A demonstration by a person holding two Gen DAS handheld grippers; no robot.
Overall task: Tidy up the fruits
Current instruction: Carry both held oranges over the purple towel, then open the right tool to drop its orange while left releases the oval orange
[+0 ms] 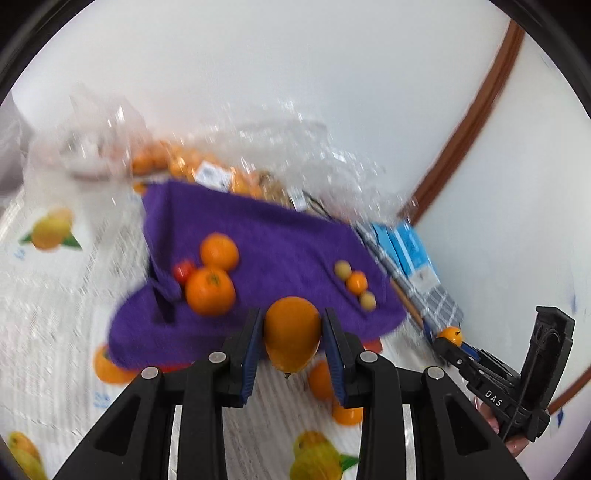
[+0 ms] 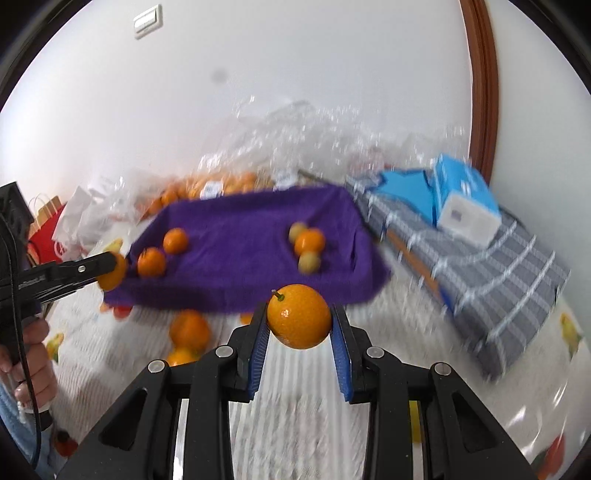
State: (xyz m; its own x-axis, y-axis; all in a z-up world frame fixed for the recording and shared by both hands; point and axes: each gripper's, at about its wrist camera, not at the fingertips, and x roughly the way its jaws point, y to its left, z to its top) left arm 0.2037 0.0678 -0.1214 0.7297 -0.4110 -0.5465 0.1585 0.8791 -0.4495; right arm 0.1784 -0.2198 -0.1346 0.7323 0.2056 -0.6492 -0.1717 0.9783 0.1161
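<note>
White walls back a printed tablecloth [image 2: 295,424] with a purple towel [image 1: 266,236] spread on it. Each gripper pinches one orange: left gripper [image 1: 291,332] on its orange [image 1: 291,334], right gripper [image 2: 300,325] on another orange [image 2: 299,316]. On the towel lie two oranges [image 1: 210,291], one red fruit [image 1: 183,270], and three small fruits [image 1: 356,282], possibly kumquats.

You face a plain white wall [image 2: 258,74] with a switch plate [image 2: 148,20] and brown door trim [image 2: 480,92].
</note>
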